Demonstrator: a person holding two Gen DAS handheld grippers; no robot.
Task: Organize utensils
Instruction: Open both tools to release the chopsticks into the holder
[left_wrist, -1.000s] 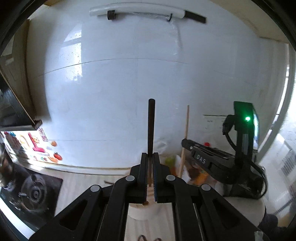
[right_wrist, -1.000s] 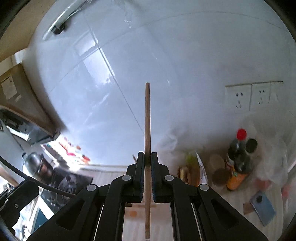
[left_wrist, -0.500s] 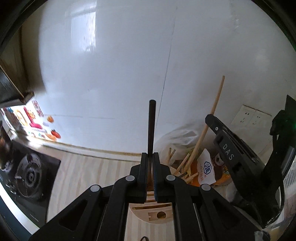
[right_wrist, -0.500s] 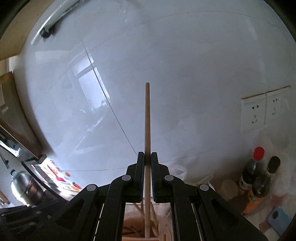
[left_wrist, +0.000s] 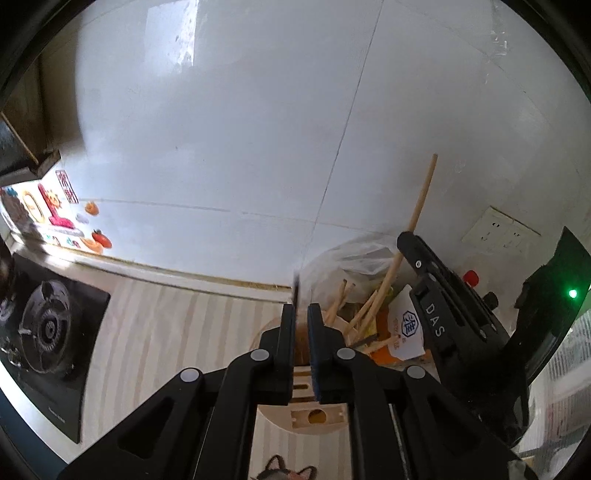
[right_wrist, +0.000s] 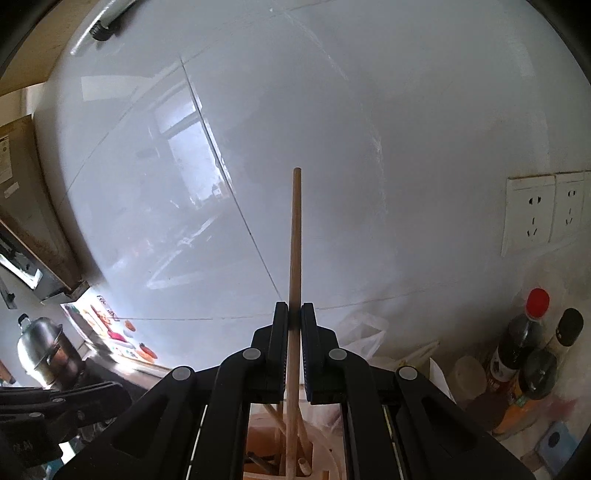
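Observation:
My left gripper (left_wrist: 301, 308) hangs over a light wooden utensil holder (left_wrist: 319, 415) with several wooden chopsticks (left_wrist: 364, 310) leaning in it. Its jaws are opening, with a narrow gap between the pads. A dark chopstick (left_wrist: 296, 290), blurred, sits low against the left finger, only its top showing. My right gripper (right_wrist: 294, 306) is shut on a long wooden chopstick (right_wrist: 295, 236) that stands upright, its lower end down inside the holder (right_wrist: 327, 446). In the left wrist view the right gripper (left_wrist: 406, 236) stands just right of the holder with that stick (left_wrist: 421, 199).
A gas stove (left_wrist: 48, 328) lies on the counter at the left, with a metal kettle (right_wrist: 44, 350) on it. Sauce bottles (right_wrist: 524, 347), a paper cup (left_wrist: 406, 328) and a plastic bag (left_wrist: 354, 258) crowd the right. The tiled wall with sockets (right_wrist: 532, 214) is close behind.
Both grippers came down over the holder. The dark chopstick slid down between the left jaws, which parted slightly. The right gripper kept its wooden chopstick, whose lower end entered the holder.

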